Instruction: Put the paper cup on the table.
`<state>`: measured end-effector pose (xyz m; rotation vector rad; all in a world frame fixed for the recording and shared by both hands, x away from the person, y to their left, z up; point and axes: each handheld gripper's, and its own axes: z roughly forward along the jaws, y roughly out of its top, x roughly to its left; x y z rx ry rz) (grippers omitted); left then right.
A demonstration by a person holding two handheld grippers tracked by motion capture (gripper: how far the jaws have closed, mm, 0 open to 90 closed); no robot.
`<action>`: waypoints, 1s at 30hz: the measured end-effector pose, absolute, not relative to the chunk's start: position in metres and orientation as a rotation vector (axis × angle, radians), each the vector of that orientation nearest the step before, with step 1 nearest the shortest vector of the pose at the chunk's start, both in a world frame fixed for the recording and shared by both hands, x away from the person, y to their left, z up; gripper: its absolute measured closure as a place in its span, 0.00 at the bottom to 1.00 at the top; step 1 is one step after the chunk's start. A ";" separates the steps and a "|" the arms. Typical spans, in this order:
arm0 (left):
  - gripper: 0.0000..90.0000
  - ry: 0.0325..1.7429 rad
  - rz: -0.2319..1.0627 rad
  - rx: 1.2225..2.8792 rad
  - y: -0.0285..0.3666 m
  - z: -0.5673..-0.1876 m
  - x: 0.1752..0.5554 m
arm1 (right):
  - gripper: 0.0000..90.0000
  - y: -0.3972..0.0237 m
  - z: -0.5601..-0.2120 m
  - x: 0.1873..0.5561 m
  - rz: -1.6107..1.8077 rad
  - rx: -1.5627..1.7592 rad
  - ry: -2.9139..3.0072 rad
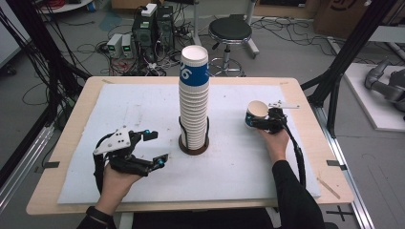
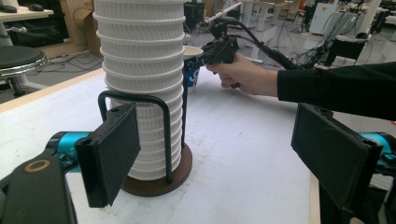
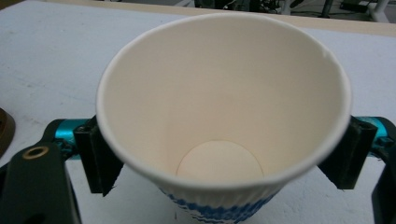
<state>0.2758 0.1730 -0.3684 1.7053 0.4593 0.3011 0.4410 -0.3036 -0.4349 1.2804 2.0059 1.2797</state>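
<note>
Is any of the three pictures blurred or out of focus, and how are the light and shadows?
High view: even room light, soft, slightly coarse picture; the cup stack throws only a faint shadow on the white mat. Left gripper view: the near black pads look soft, the stack sharper. Right gripper view: the single cup is very close, its rim slightly soft, evenly lit inside, no glare.

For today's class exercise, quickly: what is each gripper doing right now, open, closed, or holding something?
Left gripper: open, holding nothing, beside the cup stack.
Right gripper: a single paper cup sits between its jaws; whether they press it cannot be told.
</note>
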 end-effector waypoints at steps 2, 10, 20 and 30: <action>0.17 0.459 0.301 1.706 0.173 -0.368 0.276 | 0.17 -0.303 -0.433 0.439 1.267 1.288 1.995; 0.17 0.454 0.298 1.706 0.172 -0.368 0.276 | 0.14 -0.301 -0.429 0.432 1.205 1.284 1.996; 0.17 0.452 0.290 1.710 0.170 -0.368 0.278 | 0.13 -0.305 -0.429 0.423 1.158 1.338 2.019; 0.17 0.447 0.293 1.705 0.169 -0.368 0.281 | 0.13 -0.317 -0.412 0.402 1.084 1.336 2.091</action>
